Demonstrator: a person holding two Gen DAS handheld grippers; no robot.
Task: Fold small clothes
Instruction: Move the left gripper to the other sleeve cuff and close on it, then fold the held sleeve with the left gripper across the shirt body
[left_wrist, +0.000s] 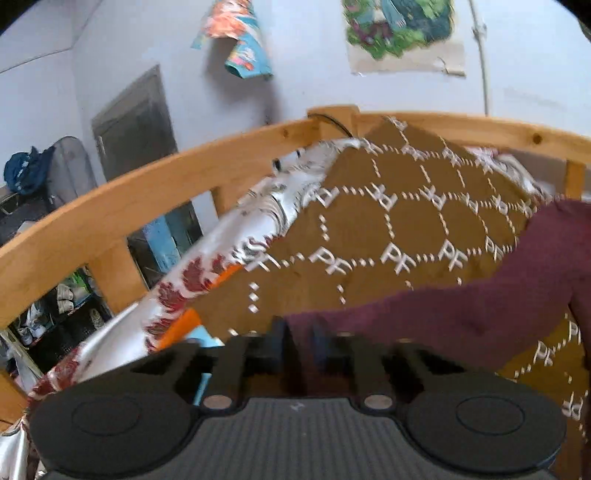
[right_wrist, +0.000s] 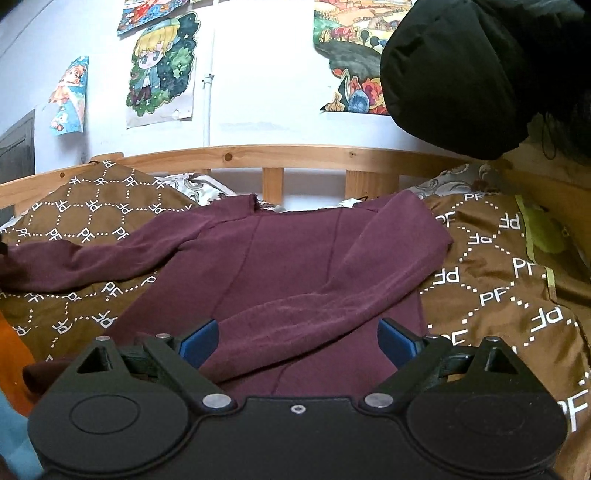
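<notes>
- Sleeve-folding looks like the step in hand: a maroon long-sleeved top lies spread flat on a brown quilt printed with white letters, on a bed with a wooden rail behind it.
- In the right wrist view the sleeve on the right side of the picture is already folded in, lying diagonally across the body of the top, while the other sleeve stretches out to the left over the quilt, not yet folded.
- The left gripper is clenched: its two fingers stand close together on the cuff end of that outstretched sleeve, with maroon cloth showing between them. I judge this a grip on the sleeve, though motion blur hides how much cloth is caught.
- The right gripper is released, its blue pads spread wide to either side of the folded sleeve and the hem. The pads do not press on the cloth; whether they brush it I cannot tell.
- The next move, as I judge it, calls for the left gripper to carry its sleeve up and across the body to lie over or beside the first one, with the pinch kept firm so the cuff does not slip out.
- The right gripper is placed to steady the hem, should the top drag across the slippery-looking quilt.
</notes>
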